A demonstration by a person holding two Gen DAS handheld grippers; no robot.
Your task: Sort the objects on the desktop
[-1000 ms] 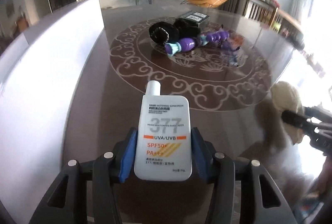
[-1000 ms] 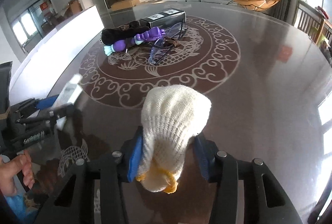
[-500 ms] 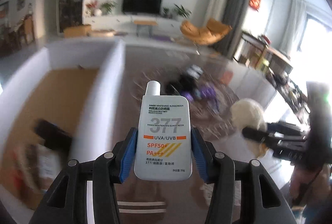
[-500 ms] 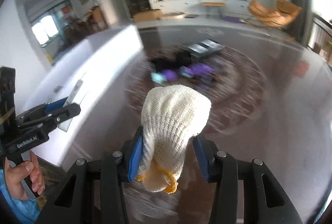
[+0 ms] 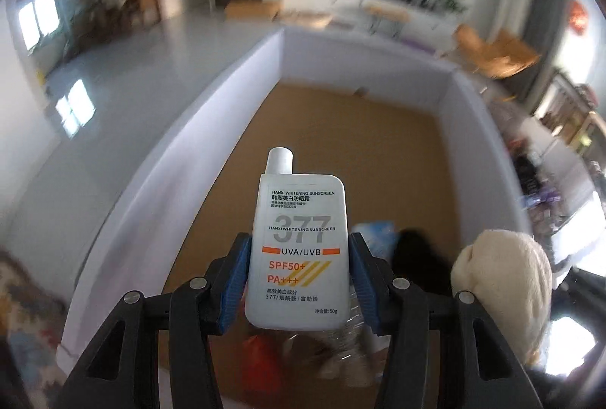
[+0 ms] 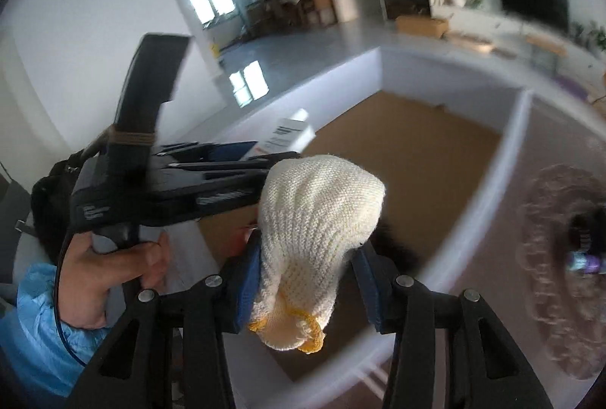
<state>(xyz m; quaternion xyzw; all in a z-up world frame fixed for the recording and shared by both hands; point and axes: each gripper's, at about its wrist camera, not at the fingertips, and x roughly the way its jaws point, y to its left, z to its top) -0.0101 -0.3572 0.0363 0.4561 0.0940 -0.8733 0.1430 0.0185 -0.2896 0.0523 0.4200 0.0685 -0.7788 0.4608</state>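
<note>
My left gripper (image 5: 299, 257) is shut on a white sunscreen bottle (image 5: 297, 250) with its cap pointing away, held above the inside of a large white-walled box (image 5: 212, 144) with a brown cardboard floor. My right gripper (image 6: 308, 265) is shut on a cream knitted glove (image 6: 316, 219) with a yellow cuff, over the box's near corner. The glove also shows at the right in the left wrist view (image 5: 503, 288). The left gripper with the bottle (image 6: 289, 134) shows just left of the glove in the right wrist view.
Several blurred items lie on the box floor near its front: a red one (image 5: 261, 363), a black one (image 5: 413, 253) and a clear wrapper. The dark patterned table (image 6: 549, 242) lies right of the box, with a black and purple pile (image 6: 589, 238) on it.
Both grippers have swung left from the table to above the box, each still holding its item. The view is motion-blurred.
</note>
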